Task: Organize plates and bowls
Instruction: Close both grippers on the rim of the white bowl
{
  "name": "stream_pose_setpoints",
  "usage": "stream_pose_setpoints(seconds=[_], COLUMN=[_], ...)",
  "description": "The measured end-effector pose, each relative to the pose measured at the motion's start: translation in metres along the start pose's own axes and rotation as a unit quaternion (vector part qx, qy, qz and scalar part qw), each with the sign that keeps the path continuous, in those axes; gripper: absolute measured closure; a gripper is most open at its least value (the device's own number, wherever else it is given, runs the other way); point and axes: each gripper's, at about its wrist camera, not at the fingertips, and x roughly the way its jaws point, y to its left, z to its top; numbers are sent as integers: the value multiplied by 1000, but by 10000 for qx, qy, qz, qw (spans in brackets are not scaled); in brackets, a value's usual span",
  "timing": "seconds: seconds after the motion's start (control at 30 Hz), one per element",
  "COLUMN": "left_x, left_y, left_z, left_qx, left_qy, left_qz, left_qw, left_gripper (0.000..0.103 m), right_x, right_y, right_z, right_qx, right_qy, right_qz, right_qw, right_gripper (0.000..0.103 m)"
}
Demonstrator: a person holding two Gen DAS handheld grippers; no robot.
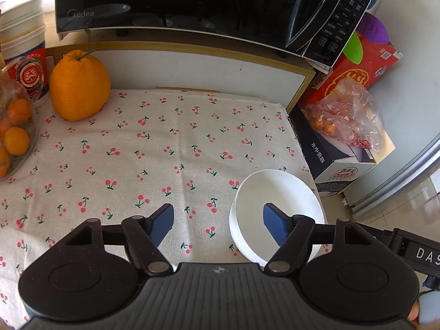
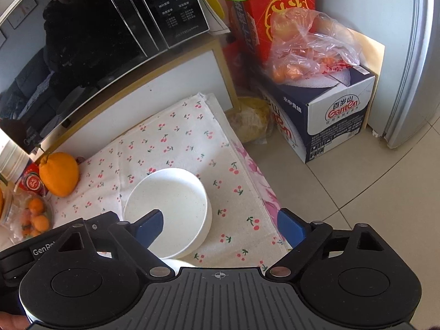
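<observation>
A white bowl (image 1: 277, 200) stands near the right edge of the cherry-print cloth (image 1: 154, 148). In the left wrist view my left gripper (image 1: 218, 225) is open and straddles the bowl's left wall: its right finger (image 1: 275, 227) hangs over the bowl's inside and its left finger (image 1: 162, 225) over the cloth. Neither pad touches the wall. In the right wrist view the same bowl (image 2: 176, 200) lies under my right gripper (image 2: 220, 227), which is open. Its left finger (image 2: 150, 227) is above the bowl's inside, and its right finger (image 2: 290, 228) is out past the cloth's edge.
A large orange citrus (image 1: 79, 88) and a bag of small oranges (image 1: 15, 134) sit at the cloth's left. A black microwave (image 1: 192, 0) stands behind. Cardboard boxes (image 2: 324, 115) with a bagged fruit heap and a fridge (image 2: 412, 55) are on the tiled floor at the right.
</observation>
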Motion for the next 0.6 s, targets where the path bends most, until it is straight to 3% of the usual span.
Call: stream_pose_setpoints(seconds=[0.23, 0.37, 0.43, 0.5, 0.6], left_x=[16, 20, 23, 29, 32], left_y=[4, 0, -3, -4, -2], left_z=[5, 5, 2, 0, -2], left_qx=[-147, -67, 37, 111, 115], left_qy=[146, 122, 161, 278, 307], left_qz=[-191, -369, -415, -380, -369], left_qw=[9996, 9992, 9990, 9988, 9988], left_gripper=[63, 67, 70, 81, 89], right_x=[26, 36, 43, 46, 49], right_y=[-1, 2, 4, 6, 11], right_z=[4, 2, 1, -1, -3], right_qx=[141, 73, 71, 13, -111], right_qy=[247, 349, 473, 532, 555], right_qz=[-45, -5, 29, 36, 28], right_qw=[9996, 9994, 9989, 9986, 9984], right_gripper=[54, 61, 70, 78, 89])
